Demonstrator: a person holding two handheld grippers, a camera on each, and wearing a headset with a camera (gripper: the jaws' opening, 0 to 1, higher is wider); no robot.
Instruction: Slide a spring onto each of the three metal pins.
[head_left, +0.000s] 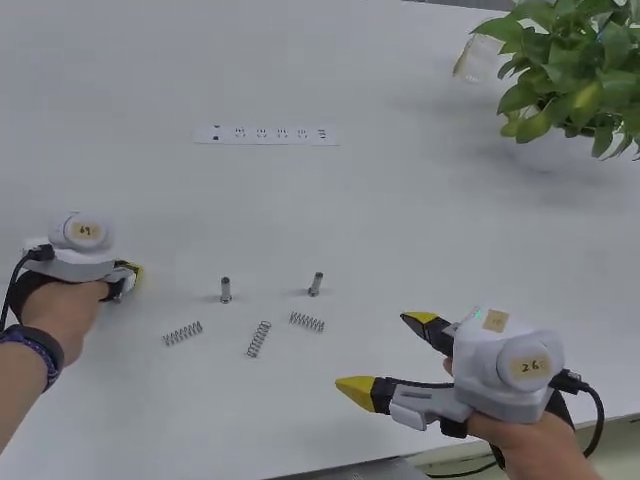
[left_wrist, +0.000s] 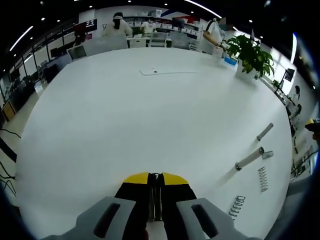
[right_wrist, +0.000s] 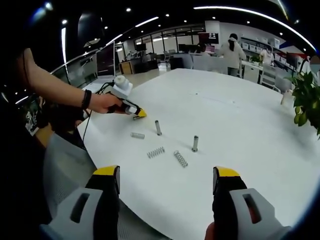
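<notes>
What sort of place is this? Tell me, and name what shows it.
Probably an open-plan office or lab workspace. There is a big white worktable with a power strip on it, a potted plant at its edge, and rows of desks beyond it.

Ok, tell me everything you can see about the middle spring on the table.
The middle spring is a short silvery wire coil, metal by its look. It lies on its side on the white table, angled diagonally, between the left spring and the right spring, touching neither. The left pin and right pin stand upright just beyond it; it is on neither. The open right tool and shut left tool are clear of it.
</notes>
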